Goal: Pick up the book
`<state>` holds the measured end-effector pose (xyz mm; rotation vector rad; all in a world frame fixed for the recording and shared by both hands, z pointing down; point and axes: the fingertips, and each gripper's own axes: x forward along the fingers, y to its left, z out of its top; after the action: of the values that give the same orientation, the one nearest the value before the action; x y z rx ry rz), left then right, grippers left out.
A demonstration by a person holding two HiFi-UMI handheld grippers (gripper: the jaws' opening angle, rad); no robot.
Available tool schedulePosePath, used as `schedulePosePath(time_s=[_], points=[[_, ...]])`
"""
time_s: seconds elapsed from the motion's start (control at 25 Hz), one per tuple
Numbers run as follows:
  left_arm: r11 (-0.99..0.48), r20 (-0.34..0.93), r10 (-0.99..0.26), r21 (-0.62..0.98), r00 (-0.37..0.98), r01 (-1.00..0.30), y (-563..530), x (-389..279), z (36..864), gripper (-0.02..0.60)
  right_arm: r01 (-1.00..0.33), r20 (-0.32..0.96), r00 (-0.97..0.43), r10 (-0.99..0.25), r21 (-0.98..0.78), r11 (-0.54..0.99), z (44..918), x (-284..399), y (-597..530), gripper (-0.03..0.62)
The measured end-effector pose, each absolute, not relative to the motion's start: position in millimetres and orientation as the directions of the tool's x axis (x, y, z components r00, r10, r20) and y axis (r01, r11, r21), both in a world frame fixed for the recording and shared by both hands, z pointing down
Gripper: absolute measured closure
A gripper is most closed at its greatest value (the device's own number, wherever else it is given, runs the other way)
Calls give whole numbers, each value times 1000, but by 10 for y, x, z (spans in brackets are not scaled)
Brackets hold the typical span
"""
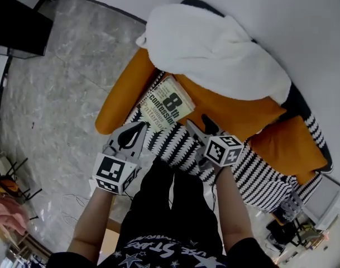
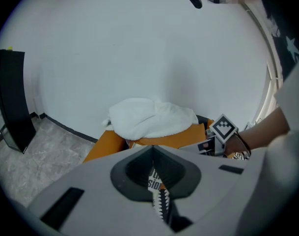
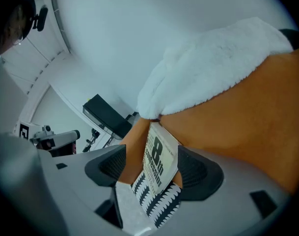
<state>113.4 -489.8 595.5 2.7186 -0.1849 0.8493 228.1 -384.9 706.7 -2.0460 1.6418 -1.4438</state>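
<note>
the book (image 1: 167,109) lies face up on the striped seat (image 1: 181,144) of an orange armchair (image 1: 122,91), its top edge against the orange back cushion (image 1: 231,108). in the head view a white blanket (image 1: 209,49) is heaped at the book's 1 o'clock. the right gripper (image 1: 199,124) is near its 4 o'clock, jaws spread wide; its own view frames the book (image 3: 159,163) between them, untouched. the left gripper (image 1: 140,128) is at its 8 o'clock, jaws pressed together on nothing.
</note>
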Motion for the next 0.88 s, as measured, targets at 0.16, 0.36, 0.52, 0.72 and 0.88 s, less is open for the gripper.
schedulePosePath(time_s=[0.16, 0.36, 0.52, 0.72, 0.88], points=[[-938, 577, -59, 248, 815, -243, -4943, 1167, 6158, 574, -671, 589, -68, -805, -624, -400, 7324, 2360, -3916, 282], [-938, 597, -46, 249, 801, -240, -4966, 1183, 6373, 574, -669, 614, -89, -784, -620, -409, 7577, 2398, -3945, 282], [-929, 613, -48, 263, 789, -261, -4958, 1124, 6476, 575, -674, 634, -110, -765, -614, -412, 7761, 2409, -3939, 281], [-925, 643, -37, 268, 765, -270, -4941, 1054, 6597, 575, -690, 642, -143, -753, -611, -390, 7913, 2399, -3982, 281], [-919, 654, -27, 282, 756, -276, -4895, 1024, 6654, 574, -690, 619, -155, -770, -625, -364, 7958, 2411, -4023, 281]])
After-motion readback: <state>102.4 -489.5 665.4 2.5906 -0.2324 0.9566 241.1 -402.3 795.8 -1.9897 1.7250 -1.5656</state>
